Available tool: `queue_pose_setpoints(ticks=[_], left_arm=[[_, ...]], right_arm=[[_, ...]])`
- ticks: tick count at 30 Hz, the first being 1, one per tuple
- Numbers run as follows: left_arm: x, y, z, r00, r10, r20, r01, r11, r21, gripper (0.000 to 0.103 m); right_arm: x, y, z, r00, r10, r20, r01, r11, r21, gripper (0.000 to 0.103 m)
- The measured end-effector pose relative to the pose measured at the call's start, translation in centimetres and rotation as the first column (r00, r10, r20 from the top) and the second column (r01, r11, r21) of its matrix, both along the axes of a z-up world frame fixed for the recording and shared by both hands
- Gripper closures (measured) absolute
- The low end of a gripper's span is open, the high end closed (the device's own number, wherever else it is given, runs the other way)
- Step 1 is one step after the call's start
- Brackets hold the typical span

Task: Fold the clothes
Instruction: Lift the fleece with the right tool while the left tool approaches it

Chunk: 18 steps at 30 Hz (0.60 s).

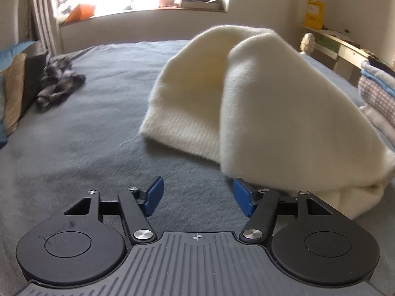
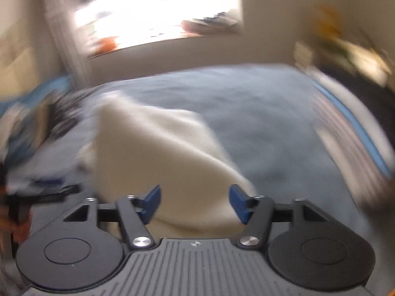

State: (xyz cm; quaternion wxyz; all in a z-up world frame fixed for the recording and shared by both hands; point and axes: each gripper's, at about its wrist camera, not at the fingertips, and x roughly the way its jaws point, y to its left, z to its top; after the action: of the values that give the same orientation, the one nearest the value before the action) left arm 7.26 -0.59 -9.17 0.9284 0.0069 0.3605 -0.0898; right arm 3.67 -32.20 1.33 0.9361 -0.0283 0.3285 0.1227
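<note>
Cream sweater [image 1: 259, 103] sits bunched on the grey bed cover [image 1: 98, 128], mid-bed, one fold humped up. L gripper [image 1: 197, 198] jaws spread, nothing between, right pad just beside the sweater's near edge. R gripper [image 2: 195, 203] jaws also spread w/ cream fabric lying between; view's blurred, pads prob. not pressing it. Plaid garment [image 1: 56, 83] far left by pillows.
</note>
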Motion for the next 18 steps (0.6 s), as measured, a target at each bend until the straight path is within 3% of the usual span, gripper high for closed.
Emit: queue_pose_setpoints(ticks=[2, 6, 8, 10, 11, 12, 14, 16, 18], left_arm=[[-0.3, 0.8, 0.0, 0.999, 0.033, -0.009, -0.033, 0.999, 0.003, 0.046], [-0.7, 2.7, 0.1, 0.995, 0.097, -0.022, -0.097, 0.995, -0.001, 0.048], [-1.0, 3.6, 0.3, 0.993, 0.119, -0.023, -0.120, 0.993, -0.009, 0.048], [-1.3, 4.1, 0.4, 0.992, 0.125, -0.020, -0.126, 0.992, -0.020, 0.048], [-1.3, 4.2, 0.5, 0.992, 0.122, -0.017, -0.123, 0.992, -0.023, 0.048], [-1.4, 4.2, 0.7, 0.993, 0.115, -0.011, -0.115, 0.993, -0.024, 0.048], [-1.6, 4.0, 0.9, 0.996, 0.089, 0.011, -0.089, 0.996, -0.019, 0.048], [-1.8, 3.8, 1.2, 0.998, 0.050, 0.033, -0.050, 0.999, -0.021, 0.048], [-1.7, 3.2, 1.4, 0.999, 0.005, 0.049, -0.004, 1.000, -0.029, 0.047]], right_arm=[[0.8, 4.8, -1.2, 0.983, 0.177, 0.036, -0.172, 0.977, -0.126, 0.033], [2.7, 12.7, -5.3, 0.914, 0.404, 0.026, -0.375, 0.869, -0.324, 0.032], [3.9, 15.5, -7.7, 0.892, 0.451, 0.007, -0.405, 0.807, -0.431, 0.029], [5.0, 17.1, -9.9, 0.895, 0.446, 0.009, -0.369, 0.752, -0.546, 0.030], [5.5, 18.0, -10.9, 0.896, 0.443, 0.011, -0.349, 0.720, -0.600, 0.042], [6.2, 17.8, -10.8, 0.908, 0.418, 0.026, -0.323, 0.739, -0.592, 0.068], [7.4, 15.9, -8.7, 0.945, 0.321, 0.065, -0.256, 0.848, -0.463, 0.091], [8.0, 13.3, -5.9, 0.971, 0.208, 0.121, -0.157, 0.929, -0.335, 0.094], [8.4, 10.6, -3.2, 0.980, 0.094, 0.176, -0.055, 0.975, -0.216, 0.095]])
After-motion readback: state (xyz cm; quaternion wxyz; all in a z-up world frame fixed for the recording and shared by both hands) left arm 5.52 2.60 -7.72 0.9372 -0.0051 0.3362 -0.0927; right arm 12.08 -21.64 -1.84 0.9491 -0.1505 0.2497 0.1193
